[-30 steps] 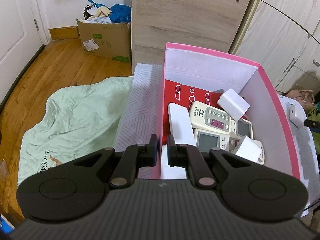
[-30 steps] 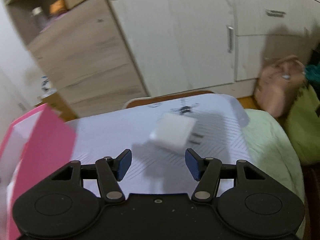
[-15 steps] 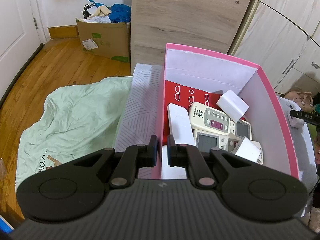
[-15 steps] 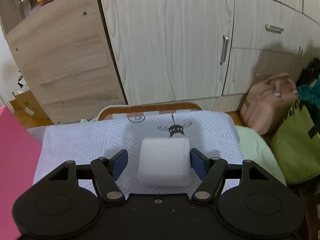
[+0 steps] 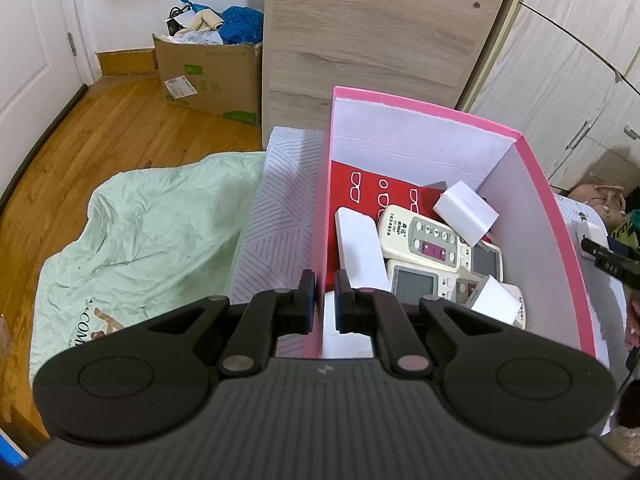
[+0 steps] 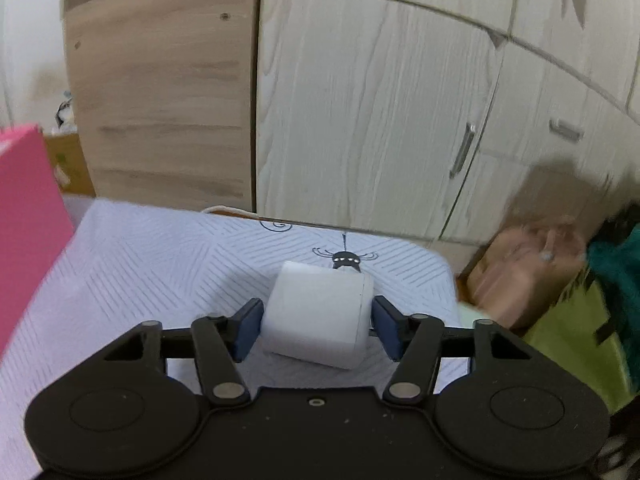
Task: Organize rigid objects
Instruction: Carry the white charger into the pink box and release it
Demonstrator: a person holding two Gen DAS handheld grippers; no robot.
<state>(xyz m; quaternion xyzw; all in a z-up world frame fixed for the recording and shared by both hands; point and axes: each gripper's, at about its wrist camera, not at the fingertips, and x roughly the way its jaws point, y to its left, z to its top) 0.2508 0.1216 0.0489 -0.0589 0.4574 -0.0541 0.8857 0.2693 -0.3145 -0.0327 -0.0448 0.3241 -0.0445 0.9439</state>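
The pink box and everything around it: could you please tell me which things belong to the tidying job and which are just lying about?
Belonging to the job:
pink box
remote controls
white blocks in the box
white charger block between the closing right gripper
left gripper, clamping the box wall

Just lying about:
cardboard box
green sheet
bags

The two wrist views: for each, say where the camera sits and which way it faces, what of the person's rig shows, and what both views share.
Left wrist: sits behind the left gripper, angled down into the pink box of remote controls; its jaws clamp the box's near wall.
Right wrist: sits behind the right gripper, facing the cupboards; its jaws are closing around a white charger block.
Shared: the pink box and the patterned white cloth.
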